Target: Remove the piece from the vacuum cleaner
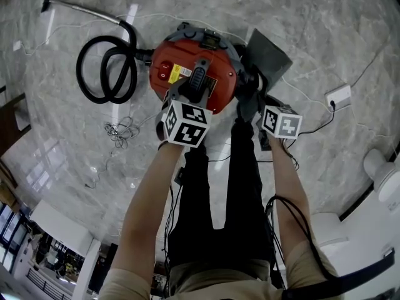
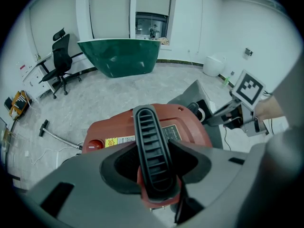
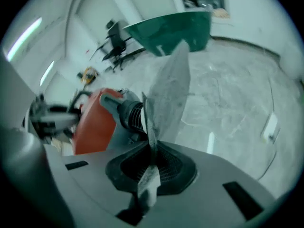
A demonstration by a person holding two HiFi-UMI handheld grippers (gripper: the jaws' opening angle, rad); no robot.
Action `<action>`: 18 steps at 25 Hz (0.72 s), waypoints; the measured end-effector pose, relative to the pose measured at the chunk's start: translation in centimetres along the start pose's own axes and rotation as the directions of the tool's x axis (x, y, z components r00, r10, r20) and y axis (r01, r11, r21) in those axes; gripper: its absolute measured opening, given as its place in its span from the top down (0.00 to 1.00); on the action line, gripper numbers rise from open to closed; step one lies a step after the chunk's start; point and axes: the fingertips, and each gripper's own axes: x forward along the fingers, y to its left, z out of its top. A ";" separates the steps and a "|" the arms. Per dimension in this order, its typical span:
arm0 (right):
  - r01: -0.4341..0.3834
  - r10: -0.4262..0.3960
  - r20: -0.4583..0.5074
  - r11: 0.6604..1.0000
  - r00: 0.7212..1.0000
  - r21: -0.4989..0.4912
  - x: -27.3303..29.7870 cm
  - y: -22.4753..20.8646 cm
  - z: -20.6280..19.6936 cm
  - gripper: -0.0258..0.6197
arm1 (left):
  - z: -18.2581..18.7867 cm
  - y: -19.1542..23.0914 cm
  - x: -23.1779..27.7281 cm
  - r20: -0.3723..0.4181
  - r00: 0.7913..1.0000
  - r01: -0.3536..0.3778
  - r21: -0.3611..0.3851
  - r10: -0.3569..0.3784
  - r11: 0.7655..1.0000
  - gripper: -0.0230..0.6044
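Note:
A red canister vacuum cleaner [image 1: 181, 64] stands on the marble floor in the head view. My left gripper [image 1: 192, 92] is shut on its black ribbed carry handle [image 2: 152, 146], with the jaws [image 2: 154, 175] pressed on either side of it. My right gripper [image 1: 249, 100] is at the canister's right side, shut on a flat grey piece [image 1: 269, 54]. In the right gripper view that thin grey piece [image 3: 168, 89] stands edge-on between the jaws [image 3: 151, 167] and rises past a corrugated port [image 3: 128, 110] on the red body [image 3: 95, 122].
A coiled black hose [image 1: 106, 67] and its wand [image 1: 81, 8] lie left of the vacuum. A tangle of thin cable [image 1: 122, 130] and a white socket block [image 1: 339, 95] lie on the floor. The person's legs [image 1: 212, 186] stand just behind. A green counter [image 2: 121, 56] is farther off.

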 end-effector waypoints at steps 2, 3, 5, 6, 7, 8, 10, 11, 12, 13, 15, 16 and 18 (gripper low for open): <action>-0.125 0.119 0.038 0.949 0.992 0.291 0.0 0.2 0.0 0.91 | 0.0 0.0 -0.1 0.005 1.000 -0.002 0.000 0.002 1.000 0.67; -0.154 0.147 0.047 0.922 0.988 0.355 0.0 0.4 0.0 0.90 | -0.1 0.0 -0.1 0.008 1.000 -0.005 -0.001 0.005 1.000 0.67; -0.169 0.168 0.037 0.903 0.985 0.395 0.1 0.5 -0.2 0.91 | -0.1 0.0 -0.2 0.012 1.000 -0.010 -0.006 0.010 1.000 0.67; -0.189 0.190 0.042 0.876 0.981 0.444 0.1 0.6 -0.1 0.90 | -0.1 0.0 -0.1 0.013 1.000 -0.011 -0.008 0.011 1.000 0.67; -0.214 0.216 0.054 0.838 0.975 0.502 0.1 0.7 -0.1 0.90 | -0.1 0.1 -0.1 0.013 1.000 -0.011 -0.008 0.011 1.000 0.67; -0.232 0.237 0.061 0.811 0.970 0.537 0.1 0.7 -0.1 0.90 | 0.0 0.1 -0.1 0.012 1.000 -0.010 -0.008 0.010 1.000 0.67; -0.208 0.226 0.015 0.866 0.974 0.454 0.1 0.5 0.0 0.90 | 0.0 0.1 -0.1 0.010 1.000 -0.009 -0.007 0.009 1.000 0.67; -0.156 0.177 -0.041 0.938 0.983 0.310 -0.1 0.1 0.0 0.90 | 0.0 0.0 0.0 0.009 1.000 -0.008 -0.006 0.008 1.000 0.67; -0.090 0.101 -0.097 0.989 0.990 0.114 -0.3 -0.3 0.0 0.91 | 0.0 -0.1 0.0 0.008 1.000 -0.007 -0.006 0.007 1.000 0.67; -0.035 0.026 -0.133 0.997 0.991 -0.069 -0.4 -0.6 0.0 0.92 | 0.0 -0.1 0.0 0.008 1.000 -0.006 -0.006 0.006 1.000 0.67; -0.012 -0.013 -0.148 0.985 0.989 -0.172 -0.3 -0.7 0.0 0.93 | 0.0 0.0 -0.1 0.010 1.000 -0.008 -0.007 0.008 1.000 0.67; -0.026 0.010 -0.139 0.993 0.990 -0.118 -0.3 -0.7 0.0 0.92 | -0.1 0.1 -0.1 0.013 1.000 -0.011 -0.008 0.011 1.000 0.67; -0.045 0.041 -0.118 0.999 0.992 -0.028 -0.2 -0.7 0.0 0.92 | -0.1 0.0 -0.1 0.016 1.000 -0.012 -0.011 0.012 1.000 0.67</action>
